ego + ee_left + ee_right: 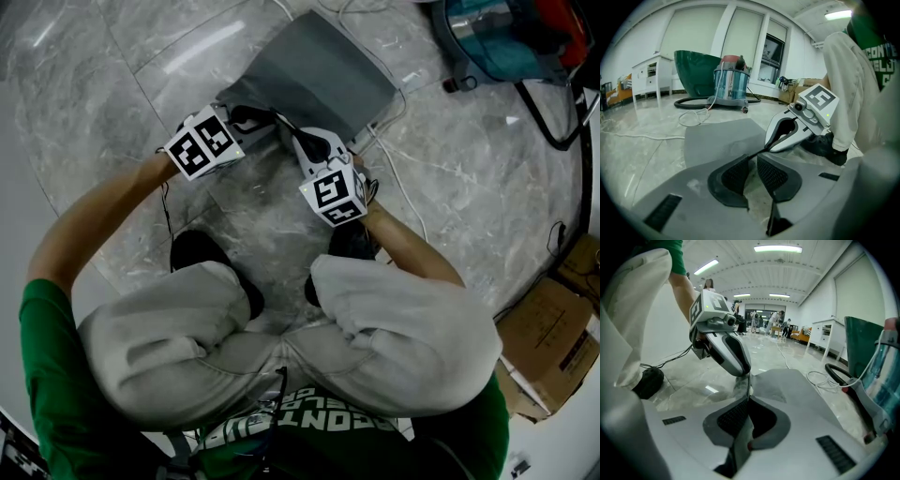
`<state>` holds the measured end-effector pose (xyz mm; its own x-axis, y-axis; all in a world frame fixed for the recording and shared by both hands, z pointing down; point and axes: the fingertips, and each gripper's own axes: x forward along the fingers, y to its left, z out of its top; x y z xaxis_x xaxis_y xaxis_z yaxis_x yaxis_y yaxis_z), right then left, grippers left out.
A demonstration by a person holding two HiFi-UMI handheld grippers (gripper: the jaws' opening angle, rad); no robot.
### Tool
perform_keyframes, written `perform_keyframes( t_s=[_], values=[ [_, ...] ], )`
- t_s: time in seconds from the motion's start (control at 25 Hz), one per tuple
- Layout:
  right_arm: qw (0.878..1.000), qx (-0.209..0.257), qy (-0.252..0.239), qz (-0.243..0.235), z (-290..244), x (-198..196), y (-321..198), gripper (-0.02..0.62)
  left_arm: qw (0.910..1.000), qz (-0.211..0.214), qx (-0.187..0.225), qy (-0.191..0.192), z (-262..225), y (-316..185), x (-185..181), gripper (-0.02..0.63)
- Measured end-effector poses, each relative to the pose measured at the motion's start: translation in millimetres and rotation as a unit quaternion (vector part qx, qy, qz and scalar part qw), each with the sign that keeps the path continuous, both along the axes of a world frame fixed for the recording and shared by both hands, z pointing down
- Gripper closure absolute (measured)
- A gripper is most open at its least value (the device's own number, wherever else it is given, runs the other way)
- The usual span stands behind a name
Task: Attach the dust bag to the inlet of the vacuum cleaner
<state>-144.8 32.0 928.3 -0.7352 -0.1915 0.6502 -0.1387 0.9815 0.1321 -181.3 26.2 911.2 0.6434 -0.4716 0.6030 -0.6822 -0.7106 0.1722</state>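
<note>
A cardboard box (548, 342) stands at four o'clock of the crouching person, its contents not visible. The vacuum cleaner (506, 37) sits at one o'clock on the pale marble floor (112, 84) of a bright, white-walled hall. The dust bag (323, 70) is flat, grey and rectangular and lies at twelve o'clock, well apart from the cleaner, its near edge pinched by both the left gripper (751, 157) and the right gripper (747, 397).

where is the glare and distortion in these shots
head view: light streaks glare off the marble floor; left gripper view: ceiling lamp blown out, window frames bowed by the fisheye; right gripper view: black corners, dust bag sharp
</note>
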Motion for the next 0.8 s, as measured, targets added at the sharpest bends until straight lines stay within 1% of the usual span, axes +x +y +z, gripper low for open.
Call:
perform_keyframes(
  t_s=[0.08, 0.24, 0.36, 0.44, 0.52, 0.56, 0.64, 0.8],
  values=[
    [1.0, -0.007, 0.0, -0.002, 0, 0, -2, 0.58, 0.9999, 0.008, 0.015, -0.003, -8, -7, -3, 0.546],
    [1.0, -0.017, -0.005, -0.001, -2, 0, -10, 0.581, 0.9982, 0.006, 0.058, -0.011, -30, -29, -16, 0.549],
    [1.0, -0.022, -0.011, -0.005, -5, 0, -13, 0.581, 0.9974, 0.009, 0.068, -0.019, -37, -42, -24, 0.549],
    [1.0, -0.02, -0.012, -0.012, -8, 0, -13, 0.581, 0.9964, 0.023, 0.074, -0.035, -38, -47, -26, 0.549],
    [1.0, -0.015, -0.011, -0.02, -9, 1, -12, 0.581, 0.9939, 0.047, 0.08, -0.058, -34, -47, -25, 0.549],
    [1.0, -0.013, -0.01, -0.022, -9, 2, -12, 0.581, 0.9926, 0.061, 0.079, -0.069, -30, -45, -24, 0.549],
    [1.0, -0.012, -0.01, -0.024, -10, 3, -12, 0.581, 0.9914, 0.083, 0.065, -0.078, -20, -39, -23, 0.548],
    [0.999, -0.018, -0.014, -0.024, -9, 3, -16, 0.581, 0.9927, 0.095, 0.029, -0.068, -6, -28, -20, 0.548]
  ],
)
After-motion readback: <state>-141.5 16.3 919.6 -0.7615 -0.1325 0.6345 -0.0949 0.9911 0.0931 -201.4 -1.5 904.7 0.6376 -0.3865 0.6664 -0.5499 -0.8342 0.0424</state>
